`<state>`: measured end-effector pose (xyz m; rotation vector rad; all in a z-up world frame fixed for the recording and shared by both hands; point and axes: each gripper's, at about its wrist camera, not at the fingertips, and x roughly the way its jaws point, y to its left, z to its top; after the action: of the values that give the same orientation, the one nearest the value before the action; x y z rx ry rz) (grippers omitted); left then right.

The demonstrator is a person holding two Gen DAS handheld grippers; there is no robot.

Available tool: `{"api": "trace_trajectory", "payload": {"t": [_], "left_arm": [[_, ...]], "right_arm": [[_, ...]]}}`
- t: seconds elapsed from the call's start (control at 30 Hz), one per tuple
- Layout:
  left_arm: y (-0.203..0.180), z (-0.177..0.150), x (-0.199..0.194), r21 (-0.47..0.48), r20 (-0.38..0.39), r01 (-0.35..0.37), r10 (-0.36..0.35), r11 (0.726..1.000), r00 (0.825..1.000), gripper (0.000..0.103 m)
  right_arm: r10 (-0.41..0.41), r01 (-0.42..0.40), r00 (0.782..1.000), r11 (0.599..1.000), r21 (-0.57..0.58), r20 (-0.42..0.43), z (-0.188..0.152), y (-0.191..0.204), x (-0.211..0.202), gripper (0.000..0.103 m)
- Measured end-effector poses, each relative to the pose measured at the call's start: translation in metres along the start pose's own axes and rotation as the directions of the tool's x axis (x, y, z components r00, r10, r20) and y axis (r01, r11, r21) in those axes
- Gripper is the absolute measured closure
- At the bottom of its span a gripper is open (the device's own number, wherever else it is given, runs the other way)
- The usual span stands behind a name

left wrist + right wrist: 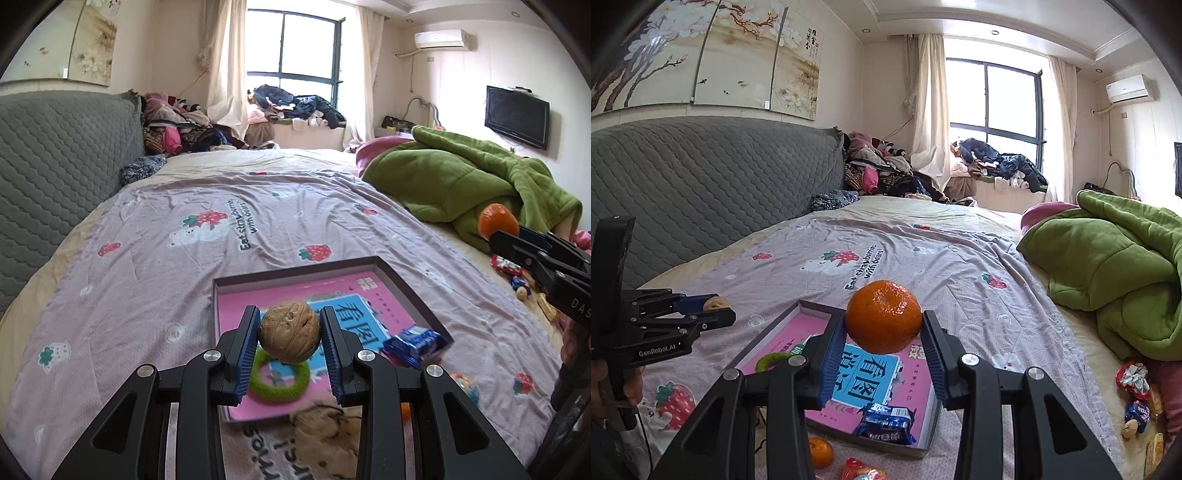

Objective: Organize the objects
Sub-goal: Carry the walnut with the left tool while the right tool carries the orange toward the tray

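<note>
My left gripper [289, 334] is shut on a brown walnut [289, 330], held in the air over the near part of a shallow grey tray [402, 282] on the bed. The tray holds a pink and blue book [354, 314], a green ring [279, 378] and a blue snack packet [415, 343]. My right gripper [884, 326] is shut on an orange tangerine [884, 316] above the same tray [764, 338]. In the right wrist view the left gripper [713, 308] shows at the left with the walnut [714, 303].
A second walnut [325, 430] lies blurred on the lilac strawberry quilt [184, 280] just before the tray. Another tangerine [820, 452] and a red packet [860, 470] lie near it. A green blanket [1115, 269] is heaped at the right, with loose snacks [1137, 398] beside the bed.
</note>
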<state>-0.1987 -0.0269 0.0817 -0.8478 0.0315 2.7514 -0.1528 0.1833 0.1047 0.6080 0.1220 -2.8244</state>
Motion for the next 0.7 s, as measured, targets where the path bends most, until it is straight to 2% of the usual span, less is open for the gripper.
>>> {"api": "trace_trajectory", "payload": {"t": [0.33,0.7], "left_arm": [[0.022,0.002,0.041,-0.034,-0.030,-0.012,0.011,0.999,0.999,0.069],[0.023,-0.002,0.079,-0.039,-0.061,0.000,-0.002,0.999,0.998,0.069]], "right_arm": [[0.010,-0.008,0.999,0.999,0.040,-0.047,-0.004,-0.017,0.036,0.061],[0.022,-0.019,0.993,0.999,0.032,-0.114,-0.016,-0.020,0.072,0.061]]}}
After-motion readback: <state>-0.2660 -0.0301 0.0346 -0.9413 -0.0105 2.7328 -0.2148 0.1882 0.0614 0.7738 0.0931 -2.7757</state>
